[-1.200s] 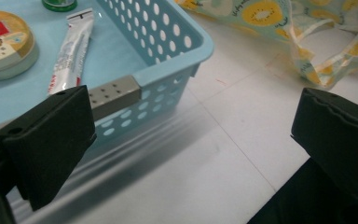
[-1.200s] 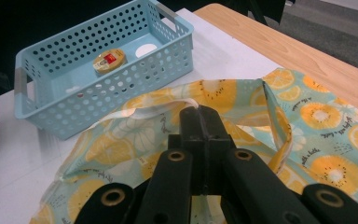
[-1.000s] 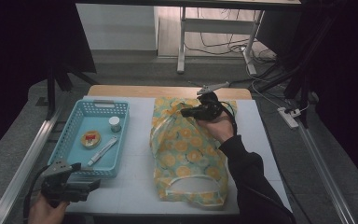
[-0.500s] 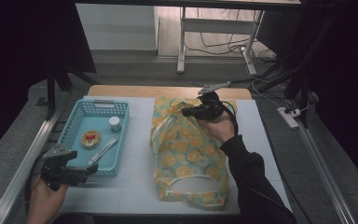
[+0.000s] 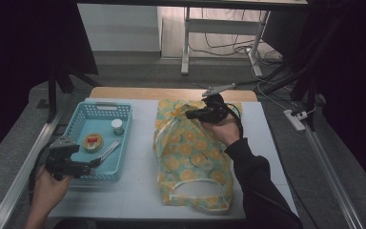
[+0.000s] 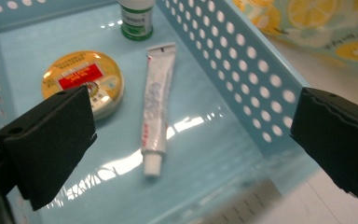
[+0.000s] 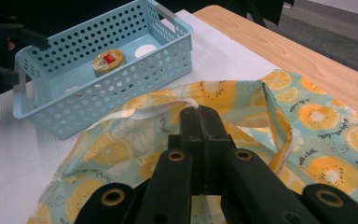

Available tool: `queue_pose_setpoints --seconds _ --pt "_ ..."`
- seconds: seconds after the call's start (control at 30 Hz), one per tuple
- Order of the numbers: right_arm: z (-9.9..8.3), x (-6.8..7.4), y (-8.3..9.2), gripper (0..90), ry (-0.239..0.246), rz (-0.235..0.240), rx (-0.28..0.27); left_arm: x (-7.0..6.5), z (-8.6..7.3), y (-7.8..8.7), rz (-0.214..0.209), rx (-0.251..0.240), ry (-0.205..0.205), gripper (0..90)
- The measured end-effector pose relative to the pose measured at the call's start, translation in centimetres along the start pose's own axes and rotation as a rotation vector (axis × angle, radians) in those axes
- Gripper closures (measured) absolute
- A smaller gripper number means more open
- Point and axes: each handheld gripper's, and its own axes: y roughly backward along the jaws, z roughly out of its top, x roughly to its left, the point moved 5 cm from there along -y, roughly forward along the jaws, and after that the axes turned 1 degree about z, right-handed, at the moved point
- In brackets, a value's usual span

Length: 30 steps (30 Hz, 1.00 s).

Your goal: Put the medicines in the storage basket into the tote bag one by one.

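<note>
A light-blue perforated basket [image 5: 99, 104] at the table's left holds a round yellow tin [image 5: 93, 141], a small green-labelled bottle [image 5: 117, 126] and a white tube [image 5: 108, 150]. My left gripper [image 5: 94, 163] hovers at the basket's near edge, jaws wide open. In the left gripper view [image 6: 193, 121] the tube [image 6: 156, 102] lies ahead between the jaws, untouched, with the tin [image 6: 86, 79] to its left. A citrus-print bag [image 5: 190, 162] lies flat mid-table. My right gripper [image 5: 189, 115] is shut on the bag's far rim [image 7: 199, 114], pinching the fabric.
The basket's wall [image 6: 242, 84] stands between the left gripper's jaws and the bag. A wooden strip [image 5: 171, 93] runs along the table's far edge. Metal rails flank both sides. The bag's white-trimmed handle loop [image 5: 195, 183] lies near the front edge.
My left gripper has moved away from the person, from the table's front-left corner up to the basket's near edge. The right gripper and the bag have stayed put.
</note>
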Motion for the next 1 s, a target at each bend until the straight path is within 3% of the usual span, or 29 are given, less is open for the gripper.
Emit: queue_pose_setpoints --seconds 0.1,0.2,0.4,0.57,0.8,1.0 --pt "0.0 0.0 0.0 90.0 -0.002 -0.001 0.002 0.5 0.6 -0.4 0.013 0.0 -0.006 0.0" --pt "-0.1 0.0 0.1 90.0 -0.001 0.0 0.0 1.1 1.0 -0.9 0.006 0.02 0.023 0.0" --pt "-0.2 -0.2 0.1 90.0 -0.005 -0.002 -0.001 2.4 1.7 -1.6 0.032 0.039 0.037 0.0" --pt "-0.2 -0.1 0.0 90.0 -0.003 0.0 0.0 3.1 2.5 -2.2 0.045 0.058 0.028 0.4" --pt "-0.4 -0.1 -0.2 90.0 -0.001 0.002 0.005 3.6 3.3 -3.6 0.016 0.091 0.005 0.0" --pt "-0.5 -0.2 -0.1 90.0 -0.004 0.0 0.001 4.4 3.8 -4.7 0.037 0.137 0.005 0.0"
